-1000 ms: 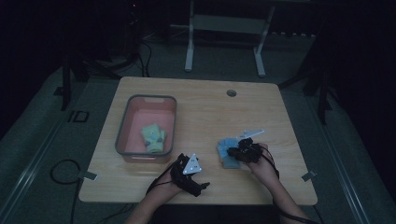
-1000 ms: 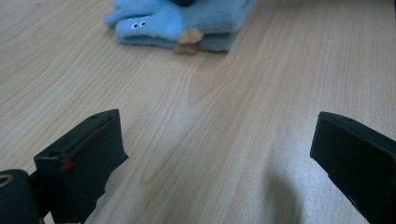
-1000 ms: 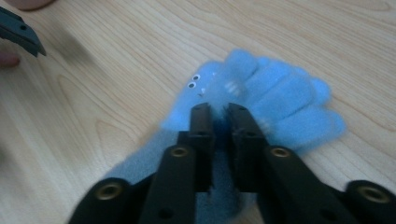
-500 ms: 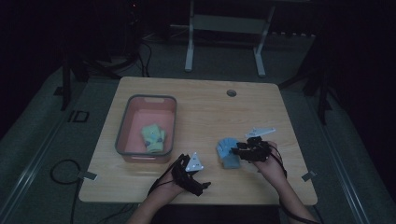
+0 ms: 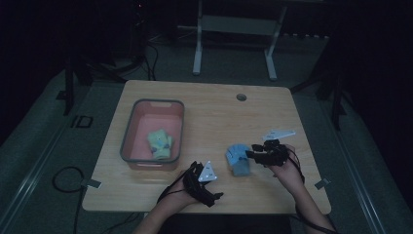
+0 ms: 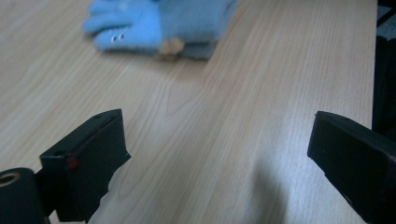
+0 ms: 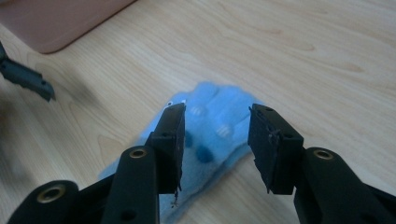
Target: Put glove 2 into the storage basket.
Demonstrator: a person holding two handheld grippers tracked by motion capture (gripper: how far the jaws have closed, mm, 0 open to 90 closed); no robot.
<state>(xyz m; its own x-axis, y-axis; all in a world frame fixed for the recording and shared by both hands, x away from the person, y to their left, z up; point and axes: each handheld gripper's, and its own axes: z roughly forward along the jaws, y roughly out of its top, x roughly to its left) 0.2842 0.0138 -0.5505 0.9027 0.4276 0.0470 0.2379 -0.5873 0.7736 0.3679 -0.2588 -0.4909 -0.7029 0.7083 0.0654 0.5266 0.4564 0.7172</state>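
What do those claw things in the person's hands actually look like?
Both are black. The left claw carries a pale grey three-cornered plate on top, with a black cable trailing back along the forearm. Up close its jaws are blocky black slabs, one bearing a small red dot. The right claw has flat black jaws on arms with brass-coloured rivet holes. No sleeves can be made out in the dim high view.

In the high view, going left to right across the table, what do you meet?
Pink bin with a green glove in it → left gripper, jaws open → blue glove → right gripper, jaws open over the glove's edge → white label strip.
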